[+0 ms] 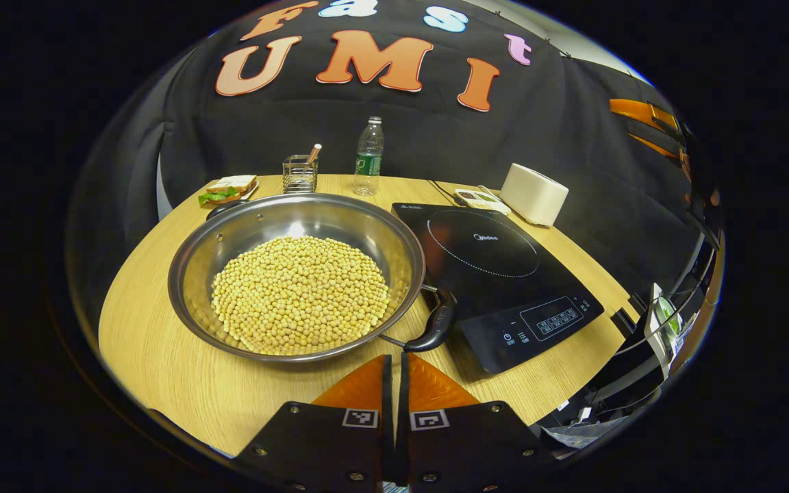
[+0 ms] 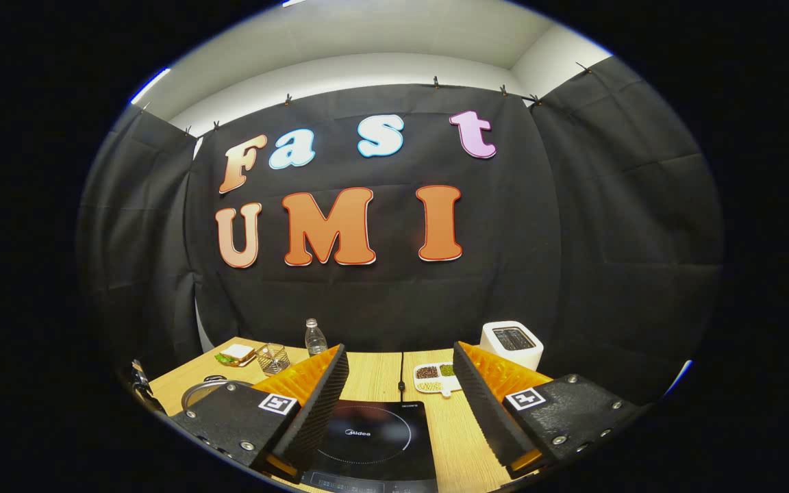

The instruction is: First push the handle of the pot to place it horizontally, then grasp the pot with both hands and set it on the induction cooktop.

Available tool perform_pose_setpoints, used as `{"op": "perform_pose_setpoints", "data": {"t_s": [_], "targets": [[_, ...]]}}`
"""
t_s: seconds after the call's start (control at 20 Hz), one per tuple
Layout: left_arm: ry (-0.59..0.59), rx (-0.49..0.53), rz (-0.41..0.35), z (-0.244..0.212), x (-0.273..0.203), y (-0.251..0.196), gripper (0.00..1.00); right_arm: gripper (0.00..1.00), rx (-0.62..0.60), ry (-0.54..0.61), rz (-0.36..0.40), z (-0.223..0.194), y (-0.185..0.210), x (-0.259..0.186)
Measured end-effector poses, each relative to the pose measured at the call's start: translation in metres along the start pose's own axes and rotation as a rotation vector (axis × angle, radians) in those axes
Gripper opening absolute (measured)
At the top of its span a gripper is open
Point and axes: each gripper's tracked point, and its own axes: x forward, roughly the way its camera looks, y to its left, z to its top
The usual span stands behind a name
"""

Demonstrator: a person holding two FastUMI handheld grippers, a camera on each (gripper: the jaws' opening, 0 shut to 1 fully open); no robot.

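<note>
In the left gripper view we look down on the pot (image 1: 296,274), a wide steel pan full of pale beans (image 1: 301,294), sitting on the wooden table (image 1: 155,356) just left of the cooktop (image 1: 497,274). Its near handle (image 1: 435,322) points toward us at a slant and touches the cooktop's edge, so we judge the first step, pushing it level, is not yet done. The left gripper (image 1: 395,383) hovers just in front of that handle with its fingers pressed together, holding nothing; a closed tip suits a push better than a grasp. Behind stand a sandwich (image 1: 230,188), a wire holder (image 1: 299,174), a water bottle (image 1: 369,156) and a toaster (image 1: 535,194).

In the right gripper view the right gripper (image 2: 400,404) hangs higher, over the cooktop (image 2: 374,438), its fingers spread wide and empty, probably waiting for the two-handed lift. The pot's rim (image 2: 196,392) peeks out at lower left. A small snack tray (image 2: 435,376) lies between the fingers farther back, near the toaster (image 2: 511,342).
</note>
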Motion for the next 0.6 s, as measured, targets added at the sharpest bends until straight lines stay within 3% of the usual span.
{"op": "perform_pose_setpoints", "data": {"t_s": [0.6], "targets": [[0.019,0.005,-0.023,0.016,0.026,-0.014,0.02,0.95,0.002,0.015,-0.021,-0.009,-0.019,0.008]]}}
